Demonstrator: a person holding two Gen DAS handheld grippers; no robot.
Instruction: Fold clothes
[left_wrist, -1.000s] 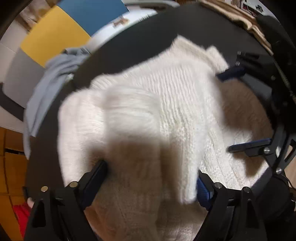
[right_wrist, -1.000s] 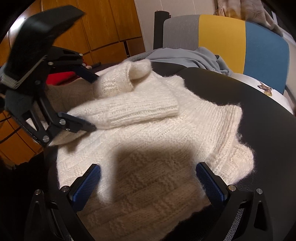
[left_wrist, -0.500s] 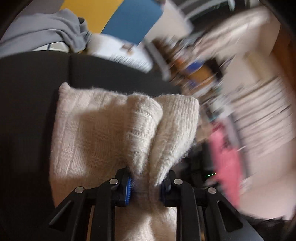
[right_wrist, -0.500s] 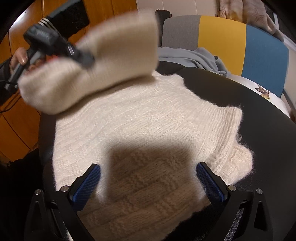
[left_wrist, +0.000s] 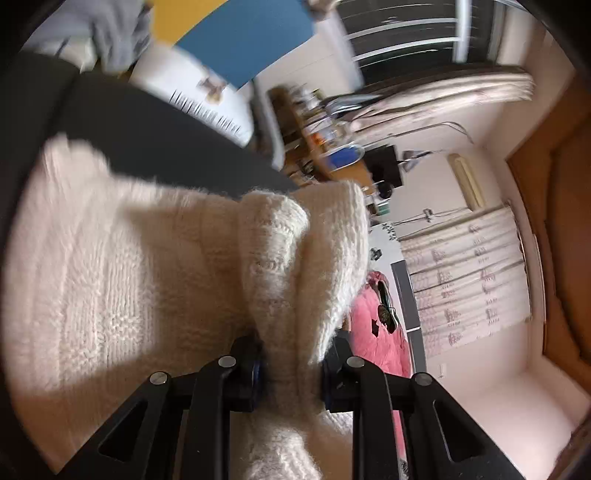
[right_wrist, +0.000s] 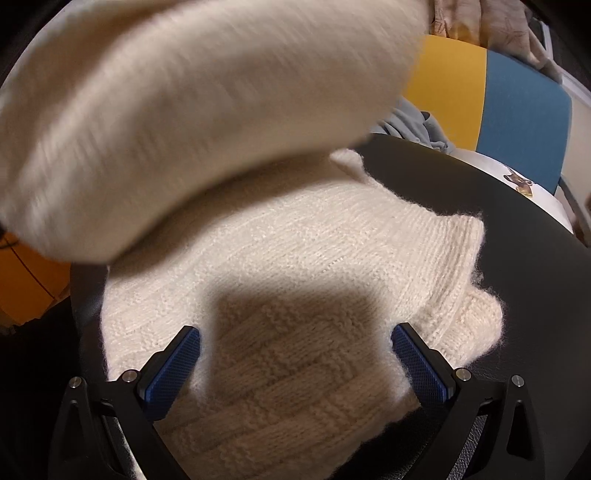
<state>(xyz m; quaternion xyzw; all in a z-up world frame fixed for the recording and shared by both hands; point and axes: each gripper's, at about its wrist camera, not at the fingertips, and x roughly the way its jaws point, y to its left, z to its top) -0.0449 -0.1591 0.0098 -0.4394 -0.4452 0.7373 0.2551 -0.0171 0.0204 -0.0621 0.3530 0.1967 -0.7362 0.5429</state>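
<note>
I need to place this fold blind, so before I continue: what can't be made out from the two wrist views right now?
- Right wrist view: the left gripper is hidden behind the lifted, motion-blurred sleeve of the cream sweater.
- Left wrist view: the left gripper's pads are buried in the bunched knit.
- Left wrist view: the right gripper is out of frame.
- Both views: the black table's near edge is cut off.

Lifted sweater sleeve (right_wrist: 192, 110) motion-blurred, cut off at frame top/left; shelf clutter (left_wrist: 317, 122) smeared.
</note>
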